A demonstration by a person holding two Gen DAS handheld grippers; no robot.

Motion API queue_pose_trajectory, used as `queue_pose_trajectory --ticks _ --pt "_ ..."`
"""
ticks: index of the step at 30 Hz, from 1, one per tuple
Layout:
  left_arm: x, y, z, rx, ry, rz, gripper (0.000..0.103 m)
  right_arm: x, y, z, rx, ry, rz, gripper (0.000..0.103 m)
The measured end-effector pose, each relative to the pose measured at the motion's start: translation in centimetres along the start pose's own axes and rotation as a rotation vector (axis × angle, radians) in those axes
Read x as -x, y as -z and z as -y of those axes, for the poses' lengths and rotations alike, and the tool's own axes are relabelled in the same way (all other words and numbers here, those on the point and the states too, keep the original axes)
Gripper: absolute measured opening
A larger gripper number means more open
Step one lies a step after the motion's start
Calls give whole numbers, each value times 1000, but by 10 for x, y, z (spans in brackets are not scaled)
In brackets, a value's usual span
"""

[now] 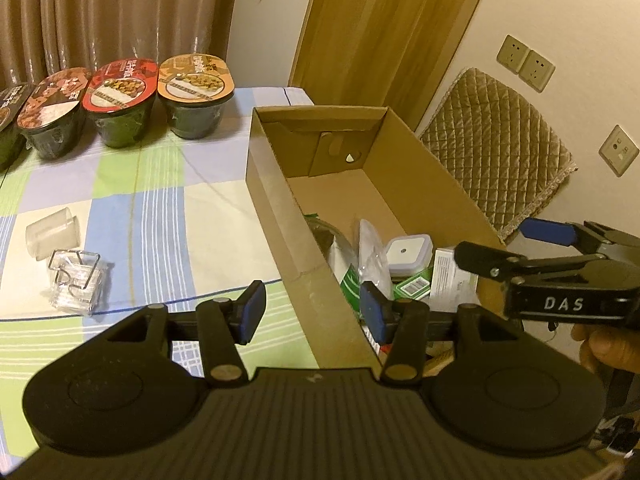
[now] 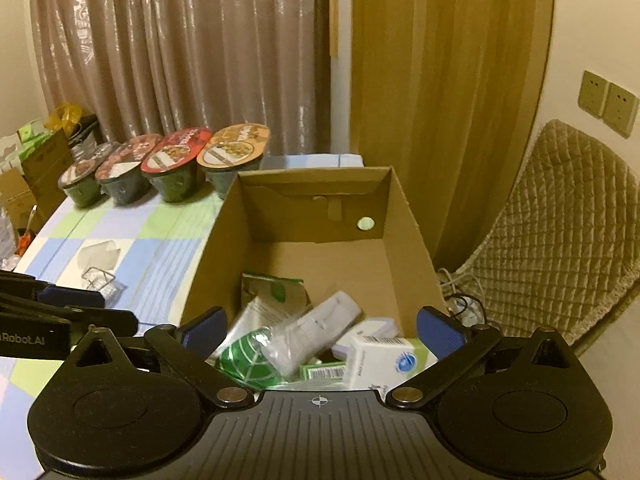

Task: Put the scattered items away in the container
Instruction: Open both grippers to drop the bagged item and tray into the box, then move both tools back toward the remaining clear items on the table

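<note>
A checked table (image 1: 132,208) carries an open cardboard box (image 1: 280,216) at frame centre, holding packets. Both tools, left tool (image 1: 312,312) and right tool (image 2: 320,330), gape empty. A clear cup (image 1: 52,236) and wire-handled wrapper (image 1: 78,284) lie lower left.

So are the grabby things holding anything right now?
No. The left hand-held gripper and the right hand-held gripper are both open and empty, over the cardboard box.

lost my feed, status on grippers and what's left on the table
Left gripper open, empty. Right gripper open over box. Cup and clear packet still on cloth, nothing blocking.
</note>
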State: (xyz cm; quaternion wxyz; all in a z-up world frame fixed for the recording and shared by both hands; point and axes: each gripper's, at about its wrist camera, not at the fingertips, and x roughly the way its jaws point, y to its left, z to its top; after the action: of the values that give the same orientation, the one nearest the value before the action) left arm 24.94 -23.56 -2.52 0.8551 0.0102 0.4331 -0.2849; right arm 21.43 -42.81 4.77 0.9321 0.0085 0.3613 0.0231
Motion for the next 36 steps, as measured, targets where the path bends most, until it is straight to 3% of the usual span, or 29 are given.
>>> queue_pose_trajectory --ticks 9,14,25,36 --pt "13 20 -5 15 -6 -8 52 25 25 17 -104 23 -24 103" --pt "27 36 -9 19 -13 -15 55 44 42 8 -131 9 -39 103" --pt "76 81 -23 51 -46 -6 67 81 67 -46 -98 -61 -66 103" --pt "127 122 -55 61 -115 -5 92 93 85 -105 -31 -117 -95 103"
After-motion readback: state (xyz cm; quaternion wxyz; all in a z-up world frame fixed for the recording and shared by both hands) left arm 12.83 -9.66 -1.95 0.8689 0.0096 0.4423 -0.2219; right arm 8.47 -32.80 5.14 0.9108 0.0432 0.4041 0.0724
